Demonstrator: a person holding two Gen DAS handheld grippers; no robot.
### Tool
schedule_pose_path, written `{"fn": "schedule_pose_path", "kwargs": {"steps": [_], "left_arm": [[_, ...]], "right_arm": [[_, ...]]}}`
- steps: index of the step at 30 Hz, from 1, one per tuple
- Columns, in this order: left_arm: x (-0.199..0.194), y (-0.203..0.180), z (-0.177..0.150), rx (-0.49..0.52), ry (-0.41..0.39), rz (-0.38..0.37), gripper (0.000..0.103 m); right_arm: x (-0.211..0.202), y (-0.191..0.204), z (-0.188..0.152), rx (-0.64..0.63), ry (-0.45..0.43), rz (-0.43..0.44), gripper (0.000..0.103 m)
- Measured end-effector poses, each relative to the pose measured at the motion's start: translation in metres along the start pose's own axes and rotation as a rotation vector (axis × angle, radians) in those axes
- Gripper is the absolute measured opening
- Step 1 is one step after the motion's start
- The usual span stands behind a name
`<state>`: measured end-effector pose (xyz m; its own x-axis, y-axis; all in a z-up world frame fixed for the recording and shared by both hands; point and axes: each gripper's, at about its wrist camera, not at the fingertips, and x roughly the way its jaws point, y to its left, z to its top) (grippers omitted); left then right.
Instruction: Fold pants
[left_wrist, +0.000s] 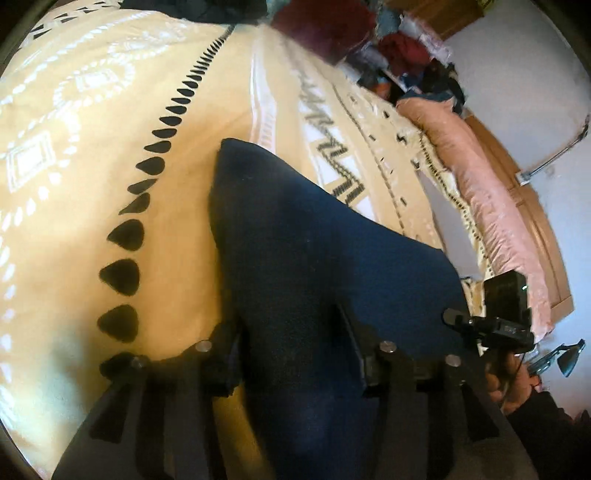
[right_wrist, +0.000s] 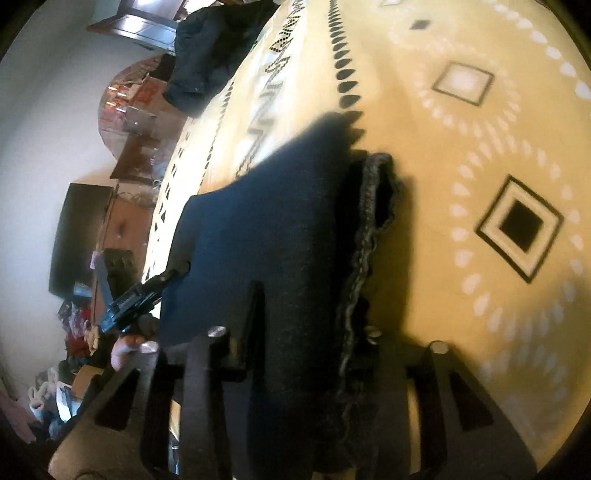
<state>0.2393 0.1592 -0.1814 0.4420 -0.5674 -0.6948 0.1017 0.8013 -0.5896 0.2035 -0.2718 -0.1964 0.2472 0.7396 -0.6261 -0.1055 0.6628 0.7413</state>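
Observation:
Dark navy pants hang raised over a yellow patterned bedspread, stretched between both grippers. My left gripper is shut on the pants, and the cloth fills the gap between its fingers and rises to a peak beyond them. In the right wrist view the pants show a grey ribbed edge along their right side and cast a shadow on the bedspread. My right gripper is shut on that cloth; its right finger is mostly hidden behind the ribbed edge. Each view shows the other gripper: right gripper, left gripper.
A pink pillow lies along the wooden headboard. Piled clothes sit beyond the bed. Another dark garment lies at the bed's far edge. A dark screen stands on furniture beside the bed, and a desk lamp is by the wall.

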Motion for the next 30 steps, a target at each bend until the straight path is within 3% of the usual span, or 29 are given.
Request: {"fn": "schedule_pose_path", "kwargs": {"steps": [3,5,8,10,12,14,16,17,19,20,22,24,26,28,30], "left_arm": [[-0.023,0.001,-0.011,0.0,-0.053,0.041,0.05],[-0.045,-0.012,-0.022,0.066,-0.095,0.064,0.05],[-0.072,-0.047,-0.049,0.179,-0.137,-0.017,0.05],[-0.075,-0.072,-0.076,0.256,-0.106,-0.112,0.05],[-0.058,-0.084,-0.098,0.31,-0.029,-0.141,0.05],[-0.04,-0.083,-0.111,0.326,0.021,-0.07,0.046],[-0.039,-0.075,-0.115,0.314,0.009,-0.052,0.039],[-0.046,-0.071,-0.112,0.28,0.001,-0.047,0.037],[-0.067,-0.065,-0.11,0.251,-0.05,0.0,0.039],[-0.082,-0.061,-0.111,0.243,-0.086,0.059,0.05],[-0.108,-0.06,-0.12,0.244,-0.13,0.209,0.055],[-0.122,-0.064,-0.129,0.24,-0.154,0.27,0.062],[-0.127,-0.074,-0.15,0.227,-0.185,0.352,0.078],[-0.129,-0.073,-0.169,0.242,-0.201,0.422,0.081],[-0.107,-0.079,-0.187,0.22,-0.186,0.495,0.082]], "right_arm": [[-0.02,0.007,-0.007,-0.038,-0.041,-0.02,0.042],[-0.044,0.02,-0.017,-0.092,-0.112,-0.062,0.042],[-0.072,0.054,-0.052,-0.221,-0.201,-0.073,0.041],[-0.067,0.072,-0.077,-0.314,-0.167,-0.056,0.039],[-0.05,0.078,-0.099,-0.361,-0.102,-0.047,0.039],[-0.026,0.067,-0.109,-0.364,-0.021,-0.086,0.039],[-0.022,0.058,-0.109,-0.366,-0.01,-0.097,0.028],[-0.028,0.056,-0.107,-0.351,-0.02,-0.111,0.027],[-0.049,0.064,-0.105,-0.344,-0.07,-0.143,0.034],[-0.067,0.071,-0.109,-0.373,-0.107,-0.194,0.038],[-0.088,0.082,-0.12,-0.426,-0.158,-0.331,0.078],[-0.102,0.086,-0.14,-0.457,-0.201,-0.46,0.1],[-0.106,0.079,-0.162,-0.464,-0.212,-0.606,0.101],[-0.101,0.057,-0.172,-0.415,-0.17,-0.669,0.1],[-0.09,0.042,-0.175,-0.339,-0.125,-0.68,0.1]]}}
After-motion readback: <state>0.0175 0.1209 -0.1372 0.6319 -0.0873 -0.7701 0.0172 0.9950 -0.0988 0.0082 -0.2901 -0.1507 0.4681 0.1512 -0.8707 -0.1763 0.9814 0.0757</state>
